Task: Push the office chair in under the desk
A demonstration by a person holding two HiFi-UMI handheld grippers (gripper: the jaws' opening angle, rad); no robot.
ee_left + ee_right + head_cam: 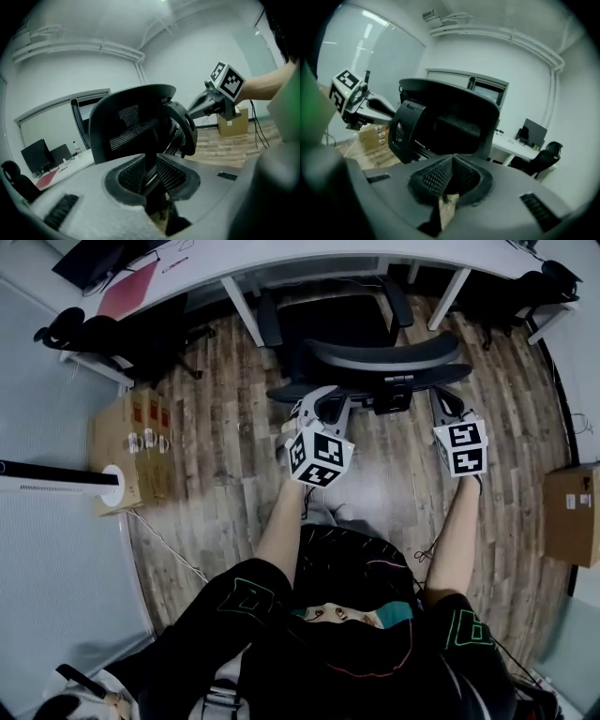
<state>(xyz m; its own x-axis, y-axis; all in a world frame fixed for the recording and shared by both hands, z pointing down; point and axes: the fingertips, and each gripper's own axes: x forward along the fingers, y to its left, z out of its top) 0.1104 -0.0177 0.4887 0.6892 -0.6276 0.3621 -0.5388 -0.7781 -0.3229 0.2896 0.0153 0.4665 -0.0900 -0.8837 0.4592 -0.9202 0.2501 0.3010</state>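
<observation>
The chair [375, 362] stands on the wood floor [216, 474] just in front of the white table [309, 263]. It sits between two of the table's legs, with its seat near the table edge and its backrest turned to the person. Both grippers are held up behind the backrest, one at each side. The left gripper [314, 409] is released. In its own view the pads stand a little apart, and the dark back of the chair shows through the narrow gap. Whether any part of the chair touches the pads cannot be told. The right gripper [442, 401] is clenched on nothing: in its own view the pads meet tip to tip, with the backrest just ahead of them. Each gripper view also shows the other gripper reaching close to the backrest's side, but contact there cannot be made out. A monitor [94, 259] and a red sheet [127, 292] lie on the table at its left end. A second black chair [94, 338] stands to the left, and another [548, 282] is at the far right. Stacked cardboard boxes [131, 446] sit on the floor to the left, and one more box [572, 512] is to the right, well apart from the chair.
</observation>
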